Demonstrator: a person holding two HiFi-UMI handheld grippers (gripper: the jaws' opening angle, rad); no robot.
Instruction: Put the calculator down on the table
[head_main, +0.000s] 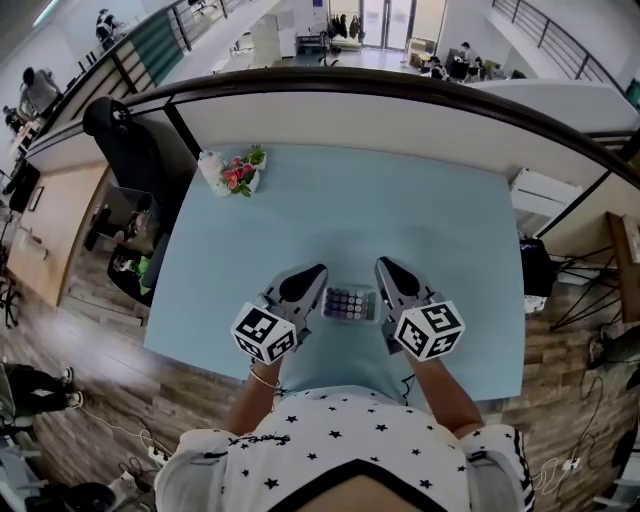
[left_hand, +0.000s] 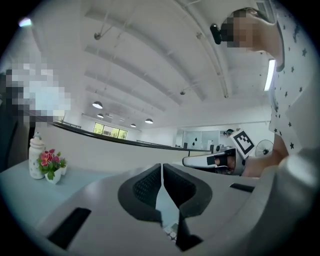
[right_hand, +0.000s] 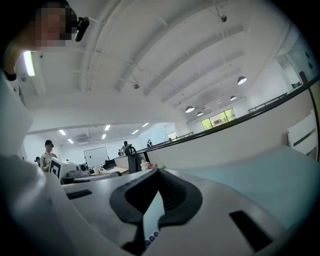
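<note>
A small calculator (head_main: 350, 304) with rows of buttons lies flat on the light blue table (head_main: 400, 200), near the front edge. My two grippers hang above it, one on each side, both pointing away from me. The left gripper (head_main: 316, 275) is to the calculator's left, its jaws shut with the tips touching and nothing between them (left_hand: 162, 167). The right gripper (head_main: 386, 268) is to the calculator's right, also shut and empty (right_hand: 157, 172). In each gripper view a few calculator buttons (left_hand: 170, 231) (right_hand: 149, 239) show low down, under the jaws.
A small pot of pink flowers (head_main: 240, 172) with a white bottle (head_main: 212, 168) beside it stands at the table's far left corner. A black office chair (head_main: 125, 140) is past the left edge. A low wall with a dark rail (head_main: 400, 90) runs behind the table.
</note>
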